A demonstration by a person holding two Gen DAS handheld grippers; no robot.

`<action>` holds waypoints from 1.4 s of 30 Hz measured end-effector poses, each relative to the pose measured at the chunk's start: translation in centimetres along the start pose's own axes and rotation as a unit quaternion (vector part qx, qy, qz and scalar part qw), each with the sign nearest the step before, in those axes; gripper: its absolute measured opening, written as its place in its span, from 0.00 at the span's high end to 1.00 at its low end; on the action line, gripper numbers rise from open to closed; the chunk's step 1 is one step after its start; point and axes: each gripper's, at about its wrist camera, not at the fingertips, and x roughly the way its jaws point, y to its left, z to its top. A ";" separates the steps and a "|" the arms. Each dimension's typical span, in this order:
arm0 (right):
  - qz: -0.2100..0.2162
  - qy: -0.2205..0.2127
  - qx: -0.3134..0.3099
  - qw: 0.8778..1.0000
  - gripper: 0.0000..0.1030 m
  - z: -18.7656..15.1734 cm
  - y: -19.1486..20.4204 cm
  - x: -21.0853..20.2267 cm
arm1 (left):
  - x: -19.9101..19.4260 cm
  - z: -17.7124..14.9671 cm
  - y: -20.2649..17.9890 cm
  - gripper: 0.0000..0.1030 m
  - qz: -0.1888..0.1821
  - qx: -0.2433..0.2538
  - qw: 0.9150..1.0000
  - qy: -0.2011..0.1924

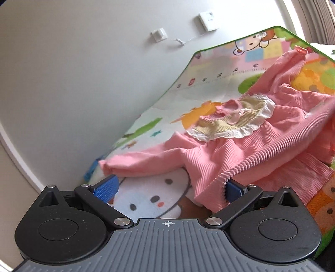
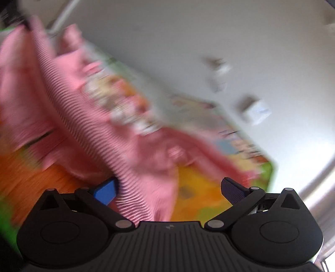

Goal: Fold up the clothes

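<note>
A pink ribbed child's dress (image 1: 251,150) with a cream lace-trimmed collar (image 1: 234,123) lies spread on a colourful cartoon play mat (image 1: 159,196). One sleeve (image 1: 134,163) stretches left, another (image 1: 293,56) points to the far corner. My left gripper (image 1: 169,188) is open; the frilled hem (image 1: 226,177) drapes against its right finger. The right wrist view is motion-blurred: my right gripper (image 2: 169,190) is open, and a pink ribbed band of the dress (image 2: 134,188) runs between its fingers near the left one.
The mat's green edge (image 1: 180,73) runs along a white wall (image 1: 83,62) that carries two white wall boxes (image 1: 207,19) joined by a cord. A curtain (image 1: 318,21) hangs at the far right. The wall (image 2: 209,41) also fills the right wrist view.
</note>
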 end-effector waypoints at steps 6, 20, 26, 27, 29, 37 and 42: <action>-0.076 0.038 -0.025 0.996 0.00 -2.0 -0.3 1.3 | 1.2 -2.9 -1.1 0.00 -0.007 0.024 0.999 0.044; -0.121 0.047 0.042 0.991 0.00 -2.9 -5.3 0.5 | -0.5 -2.8 1.1 0.00 0.029 0.047 0.998 0.031; -0.015 0.055 0.033 0.998 0.00 -4.2 -7.2 -1.1 | -1.7 -3.6 2.4 0.00 -0.024 0.044 0.998 0.049; 0.018 0.058 0.029 0.998 0.00 -4.8 -7.3 -1.4 | -1.8 -4.1 2.6 0.00 -0.052 0.034 0.996 0.058; 0.074 0.044 0.040 0.995 0.00 -5.8 -8.1 -2.7 | -2.5 -4.7 3.8 0.00 -0.124 -0.009 0.991 0.059; 0.128 0.038 0.185 0.974 0.00 -4.6 -10.1 -0.2 | 0.3 -2.2 4.0 0.00 -0.155 -0.056 0.985 0.044; 0.127 0.127 0.102 0.979 0.00 -4.3 -5.6 3.9 | 2.4 -3.6 0.3 0.00 -0.127 0.051 0.985 0.104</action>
